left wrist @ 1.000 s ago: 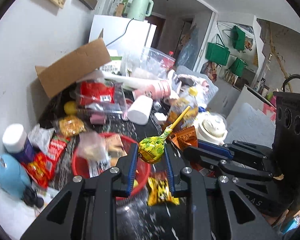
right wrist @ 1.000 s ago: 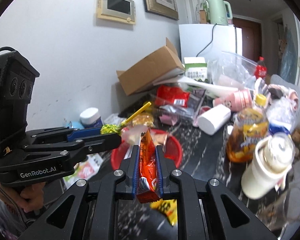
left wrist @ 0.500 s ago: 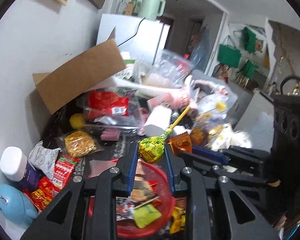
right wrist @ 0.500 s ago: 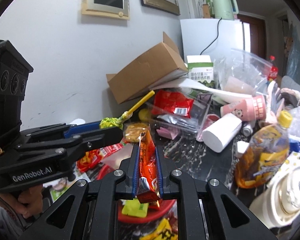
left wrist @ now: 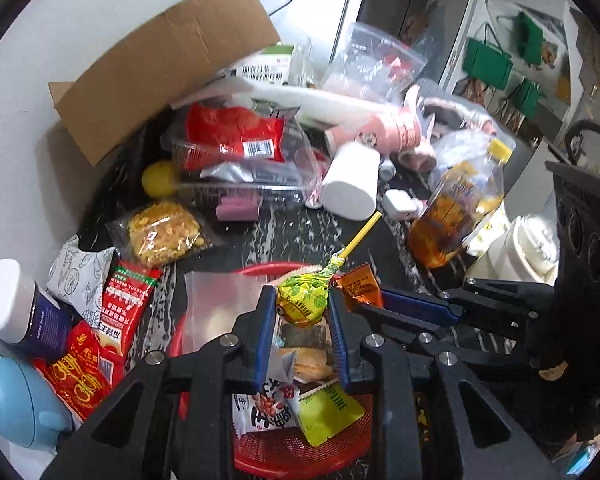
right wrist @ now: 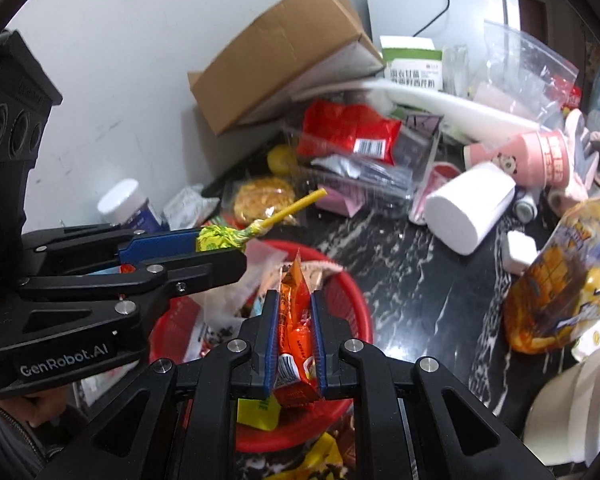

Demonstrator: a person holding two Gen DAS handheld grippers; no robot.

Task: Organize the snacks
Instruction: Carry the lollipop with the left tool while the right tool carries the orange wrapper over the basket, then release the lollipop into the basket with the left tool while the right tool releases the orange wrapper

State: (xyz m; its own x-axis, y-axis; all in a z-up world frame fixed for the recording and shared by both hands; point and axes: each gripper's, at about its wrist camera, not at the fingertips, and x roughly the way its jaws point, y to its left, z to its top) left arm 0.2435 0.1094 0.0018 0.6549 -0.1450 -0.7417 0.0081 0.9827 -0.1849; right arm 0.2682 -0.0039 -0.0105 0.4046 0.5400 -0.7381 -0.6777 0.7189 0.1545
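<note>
My left gripper (left wrist: 302, 308) is shut on a lollipop (left wrist: 302, 304) in a yellow-green wrapper, its yellow stick pointing up and right. It hangs over the red basket (left wrist: 296, 452), which holds several snack packets. My right gripper (right wrist: 294, 320) is shut on an orange snack packet (right wrist: 296, 320), held upright over the same red basket (right wrist: 352, 292). The left gripper (right wrist: 220, 246) with the lollipop (right wrist: 220, 238) shows at the left of the right wrist view. The right gripper (left wrist: 364, 300) and its orange packet (left wrist: 360, 290) show just right of the lollipop.
Loose snacks lie on the dark counter: a yellow cracker bag (left wrist: 162, 234), red packets (left wrist: 120, 312), a big red bag (left wrist: 232, 138) in a clear tray. A cardboard box (left wrist: 164, 64), white cup (left wrist: 352, 188), bottle of brown drink (left wrist: 456, 208) and white-capped jar (left wrist: 20, 312) stand around.
Both grippers have moved forward and down over the red basket, still holding the lollipop and the orange packet. The basket now lies right under both.
</note>
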